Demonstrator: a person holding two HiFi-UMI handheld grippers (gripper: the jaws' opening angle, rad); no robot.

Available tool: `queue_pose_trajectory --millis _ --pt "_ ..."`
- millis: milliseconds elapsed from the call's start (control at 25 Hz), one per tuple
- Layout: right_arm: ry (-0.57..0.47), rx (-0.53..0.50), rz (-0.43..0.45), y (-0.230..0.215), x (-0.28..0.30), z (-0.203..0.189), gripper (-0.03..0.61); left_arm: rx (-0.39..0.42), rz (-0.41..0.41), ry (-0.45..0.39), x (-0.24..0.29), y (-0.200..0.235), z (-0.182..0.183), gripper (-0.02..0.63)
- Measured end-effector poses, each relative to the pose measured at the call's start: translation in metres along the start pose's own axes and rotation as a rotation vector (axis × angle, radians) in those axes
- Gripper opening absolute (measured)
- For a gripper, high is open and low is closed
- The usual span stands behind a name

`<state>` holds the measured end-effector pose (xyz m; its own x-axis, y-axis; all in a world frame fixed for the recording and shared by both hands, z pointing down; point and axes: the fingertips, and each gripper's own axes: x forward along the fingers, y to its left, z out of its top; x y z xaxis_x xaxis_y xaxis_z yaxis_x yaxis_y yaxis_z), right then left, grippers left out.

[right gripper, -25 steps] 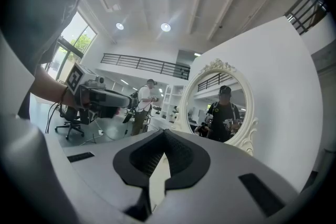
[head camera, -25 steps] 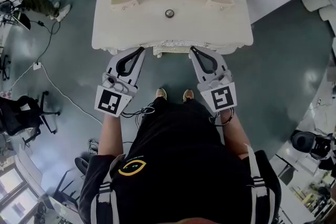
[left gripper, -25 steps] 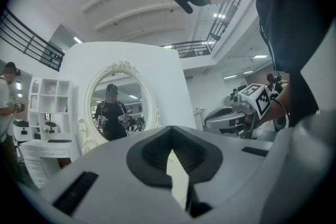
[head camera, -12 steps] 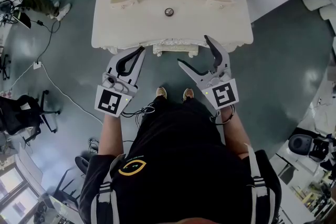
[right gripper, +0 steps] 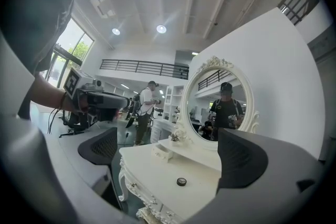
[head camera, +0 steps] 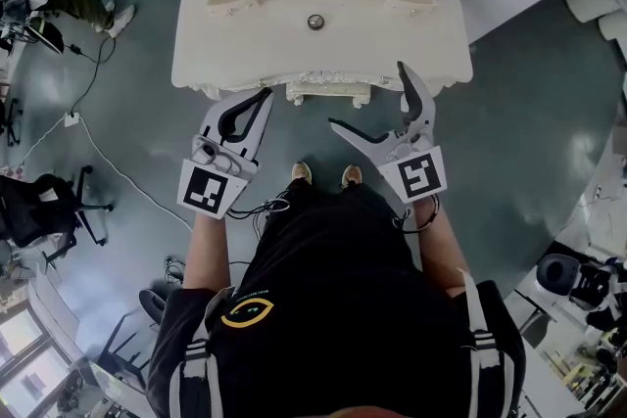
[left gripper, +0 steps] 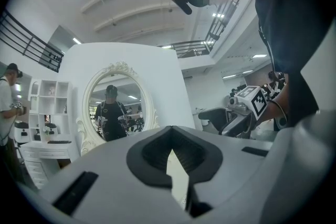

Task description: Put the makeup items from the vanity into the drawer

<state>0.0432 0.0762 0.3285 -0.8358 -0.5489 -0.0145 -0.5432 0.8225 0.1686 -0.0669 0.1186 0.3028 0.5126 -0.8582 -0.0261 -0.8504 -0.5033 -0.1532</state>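
A white vanity (head camera: pixel 255 54) stands in front of me, and a small round dark makeup item (head camera: pixel 315 22) lies on the middle of its top. The same makeup item (right gripper: pixel 181 181) shows ahead in the right gripper view. My left gripper (head camera: pixel 261 98) hangs shut and empty just before the vanity's front edge, left of centre. In the left gripper view its jaws (left gripper: pixel 177 176) meet with nothing between them. My right gripper (head camera: pixel 375 103) is at the front edge, right of centre. Its jaws are opening wide, with nothing between them. Both grippers stay clear of the makeup item.
An oval mirror (right gripper: pixel 218 102) rises at the vanity's back, with small drawers (head camera: pixel 233 1) on top. An office chair (head camera: pixel 39 215) and a floor cable (head camera: pixel 98 162) lie to the left. A person (right gripper: pixel 143 110) stands by white shelves beyond the vanity.
My right gripper's jaws have swung from shut to wide open, and it has shifted slightly right. The left gripper has not moved.
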Motion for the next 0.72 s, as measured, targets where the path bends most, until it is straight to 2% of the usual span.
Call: queue_pose_trajectory --millis 520,720 --pt "-0.016 -0.022 0.071 -0.020 -0.025 -0.009 0.598 0.003 0.065 0.009 0.020 -0.036 0.008 0.018" --pt "-0.016 -0.014 0.084 -0.031 -0.021 -0.019 0.598 0.003 0.087 0.024 0.029 -0.037 0.004 0.018"
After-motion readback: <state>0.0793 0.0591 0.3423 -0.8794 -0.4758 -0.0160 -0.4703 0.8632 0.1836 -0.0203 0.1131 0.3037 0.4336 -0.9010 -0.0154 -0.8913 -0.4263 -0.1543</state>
